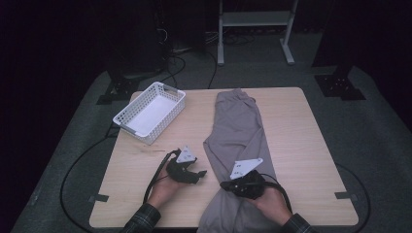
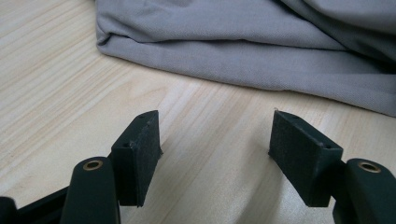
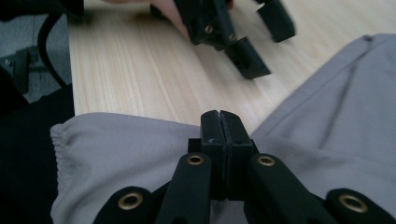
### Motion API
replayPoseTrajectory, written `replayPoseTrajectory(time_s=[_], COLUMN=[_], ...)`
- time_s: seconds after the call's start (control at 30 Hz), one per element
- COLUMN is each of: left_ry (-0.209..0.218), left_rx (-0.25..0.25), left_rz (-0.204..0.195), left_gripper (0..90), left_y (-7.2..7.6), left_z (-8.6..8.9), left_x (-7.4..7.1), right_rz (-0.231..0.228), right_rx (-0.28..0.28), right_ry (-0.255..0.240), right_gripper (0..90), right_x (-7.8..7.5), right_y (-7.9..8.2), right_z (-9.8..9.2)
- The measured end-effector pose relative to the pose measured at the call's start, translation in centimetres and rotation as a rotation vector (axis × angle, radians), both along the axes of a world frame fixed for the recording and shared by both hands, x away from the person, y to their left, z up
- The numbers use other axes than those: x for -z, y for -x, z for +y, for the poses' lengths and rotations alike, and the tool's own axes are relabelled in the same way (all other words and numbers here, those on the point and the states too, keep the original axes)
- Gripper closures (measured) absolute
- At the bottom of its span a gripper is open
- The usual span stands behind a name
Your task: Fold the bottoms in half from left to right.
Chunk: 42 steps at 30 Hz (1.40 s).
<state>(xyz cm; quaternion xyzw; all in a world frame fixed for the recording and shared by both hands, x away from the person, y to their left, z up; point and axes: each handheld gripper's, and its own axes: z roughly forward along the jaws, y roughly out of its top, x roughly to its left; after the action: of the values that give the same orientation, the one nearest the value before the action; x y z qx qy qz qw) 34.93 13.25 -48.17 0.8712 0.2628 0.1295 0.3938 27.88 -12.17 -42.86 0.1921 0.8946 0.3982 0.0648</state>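
Note:
Grey trousers (image 1: 238, 131) lie lengthwise down the middle of the wooden table (image 1: 301, 145), and their near end hangs over the front edge. My right gripper (image 1: 224, 185) rests on that near part. In the right gripper view its jaws (image 3: 219, 122) are pressed together and the cloth (image 3: 336, 107) draws up to them from both sides, so a thin fold looks pinched. My left gripper (image 1: 200, 174) hovers open over bare wood just left of the trousers, apart from them. In the left gripper view its pads (image 2: 215, 144) hold nothing, and the trouser edge (image 2: 243, 51) lies ahead.
A white plastic basket (image 1: 127, 116) stands empty at the table's far left. Cables trail from both grippers over the front of the table. The open left gripper (image 3: 264, 39) is close in front of the right one. A metal stand (image 1: 255, 19) is on the floor beyond the table.

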Motion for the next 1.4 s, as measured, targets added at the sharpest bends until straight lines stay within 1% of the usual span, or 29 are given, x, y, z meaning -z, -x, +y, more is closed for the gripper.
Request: replayPoseTrajectory(time_s=[0.17,0.3,0.5,0.63,0.7,0.87,0.97,1.07,1.2,1.33,1.4], left_ry=[0.000,-0.003,-0.004,0.003,0.004,0.004,0.003,0.002,-0.001,0.001,0.004], left_rx=[0.000,0.001,0.001,-0.003,-0.004,-0.005,-0.005,-0.005,-0.007,-0.012,-0.015], left_rz=[0.000,0.000,-0.001,0.000,0.000,0.000,0.000,0.000,0.000,0.000,-0.001], left_gripper=[33.2,33.2,33.2,33.2,33.2,33.2,33.2,33.2,33.2,33.2,33.2], left_y=[0.0,0.0,0.0,0.0,0.0,0.0,0.0,0.0,0.0,0.0,0.0], left_z=[0.0,0.0,0.0,0.0,0.0,0.0,0.0,0.0,0.0,0.0,0.0], left_x=[0.0,0.0,0.0,0.0,0.0,0.0,0.0,0.0,0.0,0.0,0.0], right_rz=[-0.025,-0.033,-0.028,-0.019,-0.020,-0.012,-0.007,-0.014,-0.011,0.013,0.034], right_rx=[0.040,0.087,0.161,0.199,0.212,0.239,0.256,0.266,0.282,0.290,0.293], right_ry=[-0.025,-0.030,-0.009,-0.003,0.012,0.040,0.046,0.059,0.066,0.075,0.082], right_gripper=[89.1,89.2,89.2,89.2,89.2,89.2,89.1,89.2,89.1,89.1,89.0], right_x=[-0.9,-1.1,-0.6,-0.3,-0.1,0.5,0.6,0.7,1.0,1.3,1.5], right_y=[0.6,1.3,1.9,2.2,2.5,3.4,4.0,4.7,5.5,5.9,5.9], right_z=[-2.0,-4.1,-7.0,-8.7,-9.3,-10.8,-11.5,-12.1,-12.9,-13.6,-13.8])
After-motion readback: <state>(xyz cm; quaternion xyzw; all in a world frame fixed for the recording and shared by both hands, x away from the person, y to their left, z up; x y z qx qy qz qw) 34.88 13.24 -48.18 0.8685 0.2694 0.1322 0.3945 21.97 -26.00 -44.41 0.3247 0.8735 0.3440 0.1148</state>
